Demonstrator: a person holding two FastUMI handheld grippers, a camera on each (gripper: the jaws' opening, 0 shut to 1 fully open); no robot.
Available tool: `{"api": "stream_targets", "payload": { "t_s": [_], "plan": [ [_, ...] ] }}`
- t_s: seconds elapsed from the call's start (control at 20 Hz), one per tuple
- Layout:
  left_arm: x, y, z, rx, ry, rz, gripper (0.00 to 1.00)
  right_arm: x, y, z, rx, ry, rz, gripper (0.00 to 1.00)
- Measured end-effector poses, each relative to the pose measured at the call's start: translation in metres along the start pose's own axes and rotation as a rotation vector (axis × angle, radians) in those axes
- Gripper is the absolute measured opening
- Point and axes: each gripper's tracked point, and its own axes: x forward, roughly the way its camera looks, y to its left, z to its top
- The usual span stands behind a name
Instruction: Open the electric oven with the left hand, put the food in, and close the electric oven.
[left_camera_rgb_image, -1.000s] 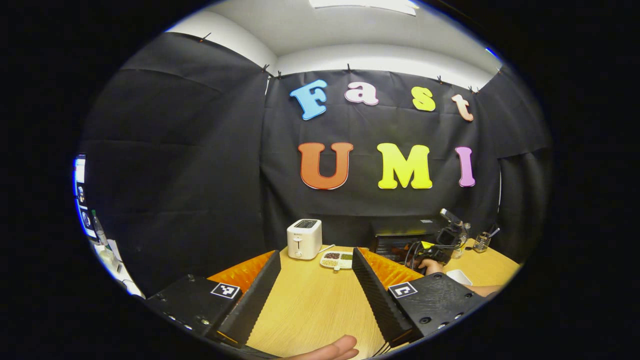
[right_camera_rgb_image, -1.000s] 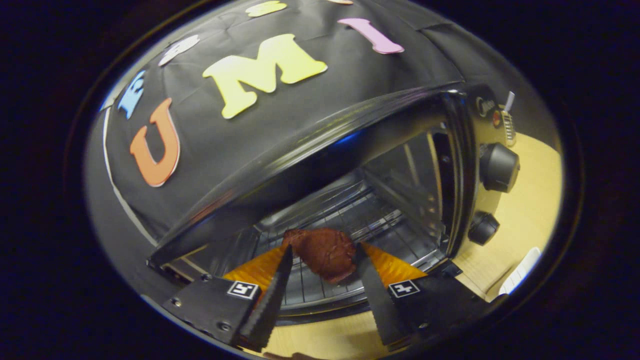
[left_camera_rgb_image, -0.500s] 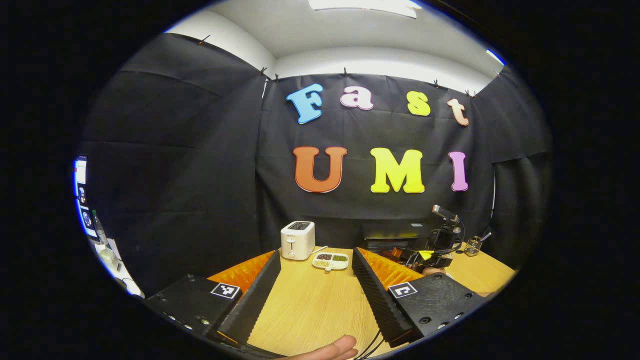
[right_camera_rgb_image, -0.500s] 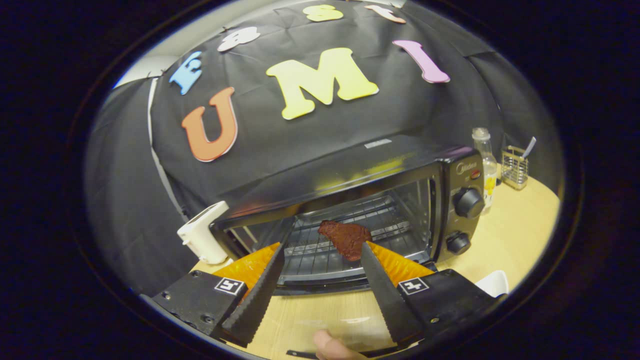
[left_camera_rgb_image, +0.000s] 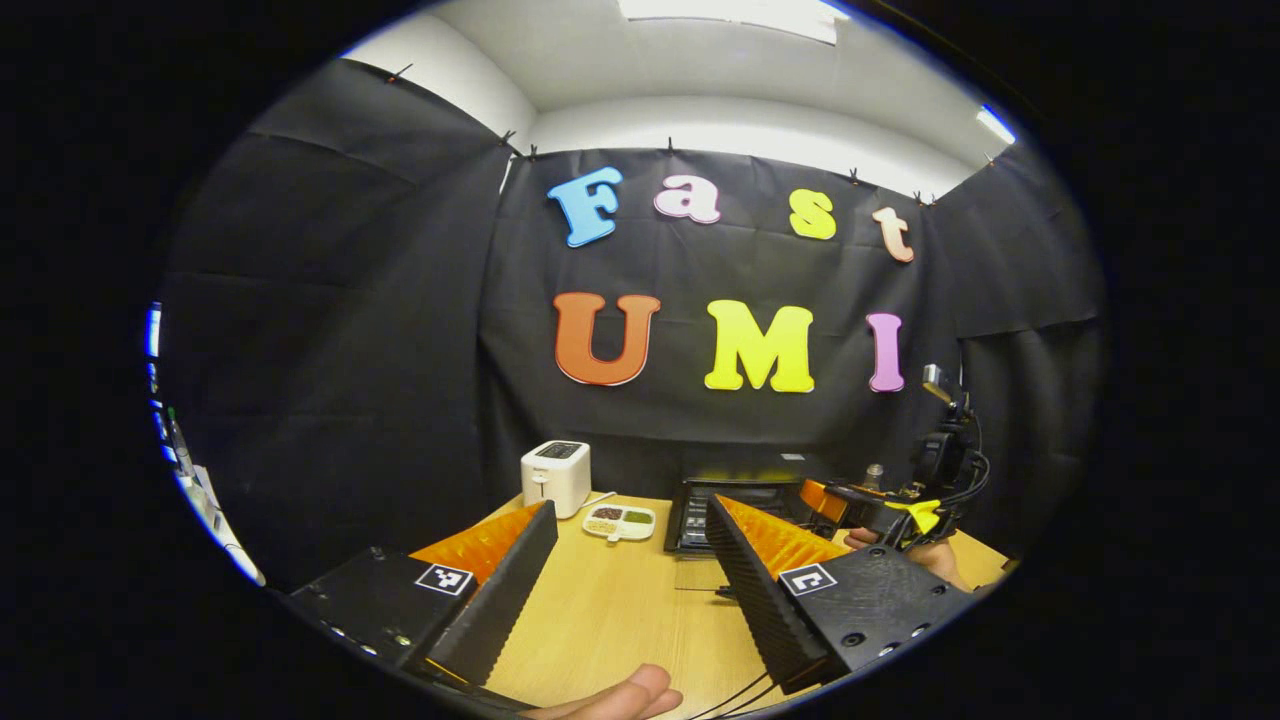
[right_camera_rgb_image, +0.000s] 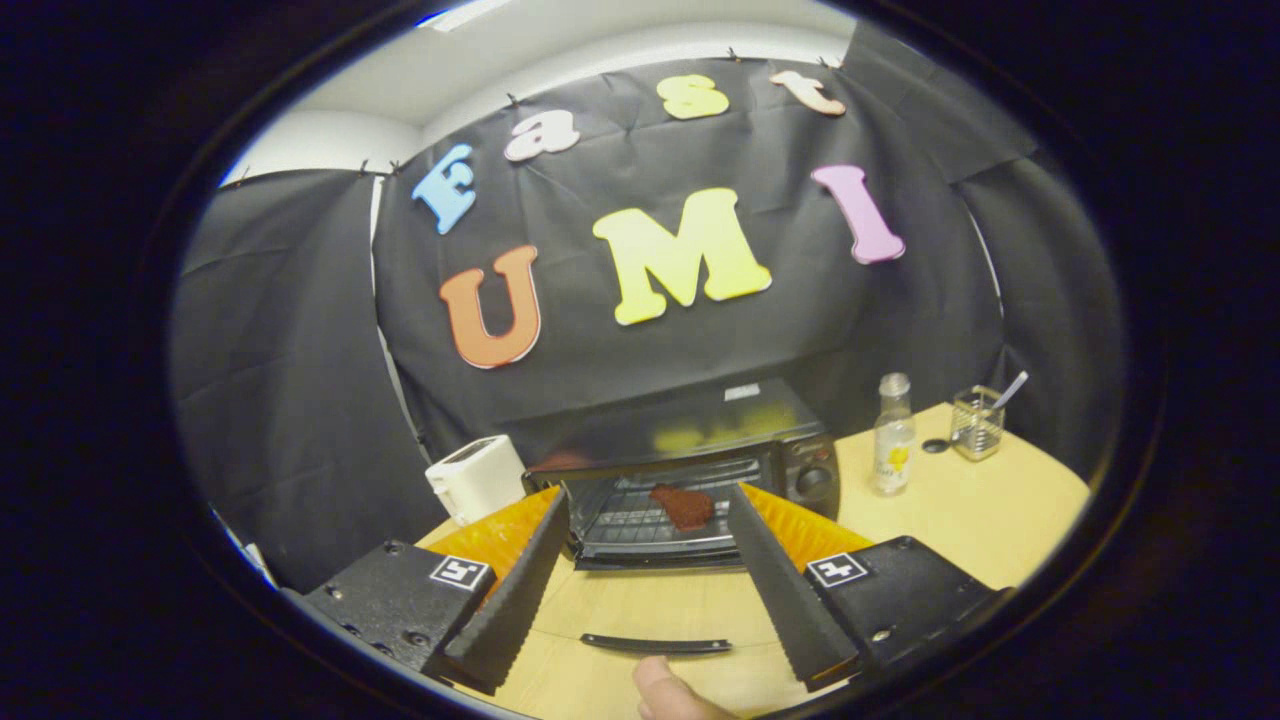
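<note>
Right gripper view shows the right gripper spread apart and empty at lower centre, the food lying on the rack inside the open electric oven mid-frame, while the left gripper, also apart, holds clear, presumably awaiting door closure.

White toaster, bottle, wire basket on table.

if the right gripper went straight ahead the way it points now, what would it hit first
Probably the electric oven: the open right gripper points at its open mouth, where the food lies on the rack. The lowered door's handle sits nearer but seems below that line.
</note>
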Motion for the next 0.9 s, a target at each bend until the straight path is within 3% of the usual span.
{"api": "stream_targets", "payload": {
  "t_s": [0.15,0.2,0.25,0.3,0.4,0.9],
  "plan": [
    [0.008,-0.011,-0.004,0.028,0.005,-0.021,0.95,-0.053,-0.001,0.035,-0.067,-0.063,0.0,0.94],
    [0.012,-0.015,-0.007,0.035,0.011,-0.025,0.84,-0.069,-0.001,0.044,-0.085,-0.073,0.002,0.95],
    [0.017,-0.021,-0.011,0.038,0.019,-0.033,0.95,-0.085,-0.003,0.051,-0.096,-0.084,0.003,1.0],
    [0.021,-0.025,-0.018,0.035,0.038,-0.04,0.95,-0.099,-0.003,0.058,-0.106,-0.092,0.007,0.95],
    [0.031,-0.033,-0.034,0.037,0.072,-0.049,0.95,-0.125,-0.011,0.071,-0.136,-0.104,-0.012,1.0],
    [0.099,-0.097,-0.138,0.02,0.192,-0.168,0.95,-0.211,-0.06,0.101,-0.181,-0.208,-0.068,0.96]
  ]
}}
